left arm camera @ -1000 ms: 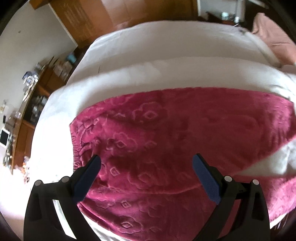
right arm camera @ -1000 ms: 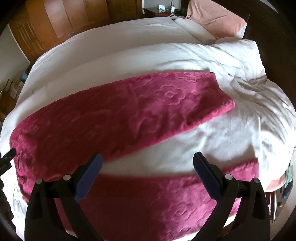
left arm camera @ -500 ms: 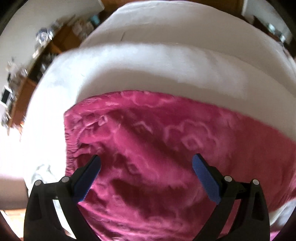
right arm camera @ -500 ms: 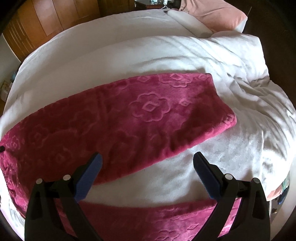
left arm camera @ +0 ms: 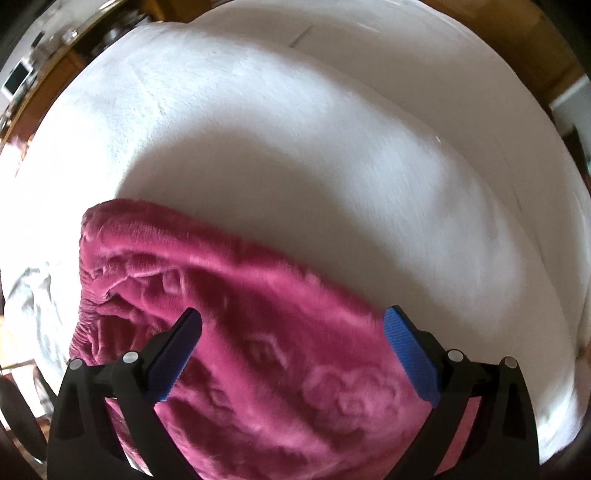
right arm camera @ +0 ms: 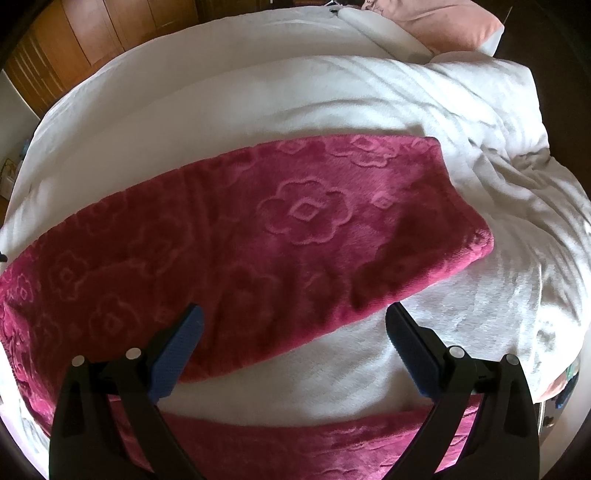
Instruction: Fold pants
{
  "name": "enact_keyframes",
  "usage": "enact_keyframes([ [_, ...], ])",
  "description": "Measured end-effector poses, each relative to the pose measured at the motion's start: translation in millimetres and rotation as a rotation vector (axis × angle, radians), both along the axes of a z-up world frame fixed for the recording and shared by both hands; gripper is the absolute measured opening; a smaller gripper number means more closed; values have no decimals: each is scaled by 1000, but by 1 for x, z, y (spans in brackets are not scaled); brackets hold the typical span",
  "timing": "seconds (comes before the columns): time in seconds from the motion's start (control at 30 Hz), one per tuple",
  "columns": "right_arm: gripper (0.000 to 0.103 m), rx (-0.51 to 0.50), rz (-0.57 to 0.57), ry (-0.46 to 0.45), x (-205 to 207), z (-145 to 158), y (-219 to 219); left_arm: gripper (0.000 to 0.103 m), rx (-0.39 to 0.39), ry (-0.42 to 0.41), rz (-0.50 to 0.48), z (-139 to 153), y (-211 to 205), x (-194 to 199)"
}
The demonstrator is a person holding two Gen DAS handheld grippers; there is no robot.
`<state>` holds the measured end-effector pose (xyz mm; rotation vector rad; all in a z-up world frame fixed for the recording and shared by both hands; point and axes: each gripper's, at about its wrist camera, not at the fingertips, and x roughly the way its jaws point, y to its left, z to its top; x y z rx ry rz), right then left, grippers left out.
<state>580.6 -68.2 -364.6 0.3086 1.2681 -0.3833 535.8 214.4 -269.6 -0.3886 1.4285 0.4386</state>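
Note:
Dark pink fleece pants (right arm camera: 280,236) with an embossed flower pattern lie spread on a white bed (right arm camera: 258,92). One leg runs to a hem at the right (right arm camera: 469,240); the other leg (right arm camera: 332,443) lies along the near edge. My right gripper (right arm camera: 293,325) is open and empty, hovering over the lower edge of the far leg. In the left wrist view, the pants' waist end (left arm camera: 155,266) fills the lower left. My left gripper (left arm camera: 291,325) is open and empty just above it.
A pink pillow (right arm camera: 450,26) and a rumpled white duvet (right arm camera: 517,166) lie at the far right of the bed. Wooden wardrobe doors (right arm camera: 66,48) stand behind. A cluttered wooden shelf (left arm camera: 40,85) stands beyond the bed's left side.
Both grippers have come lower and closer to the pants. The left view has swung toward the waist's far corner. The right view has closed in on the far leg. Both stay open.

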Motion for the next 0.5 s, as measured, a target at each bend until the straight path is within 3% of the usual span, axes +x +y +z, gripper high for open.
enact_keyframes([
  [0.17, 100, 9, -7, 8, 2, -5, -3, 98, 38, 61, 78, -25, 13, 32],
  [0.3, 100, 9, -12, 12, 4, -7, -8, 94, 24, 87, 134, -45, 24, 40],
  [0.4, 99, 7, -20, 11, 5, -8, -13, 86, -19, 63, 170, -59, 39, 52],
  [0.5, 99, 2, -26, 10, 7, -10, -19, 66, -39, 36, 181, -59, 44, 52],
])
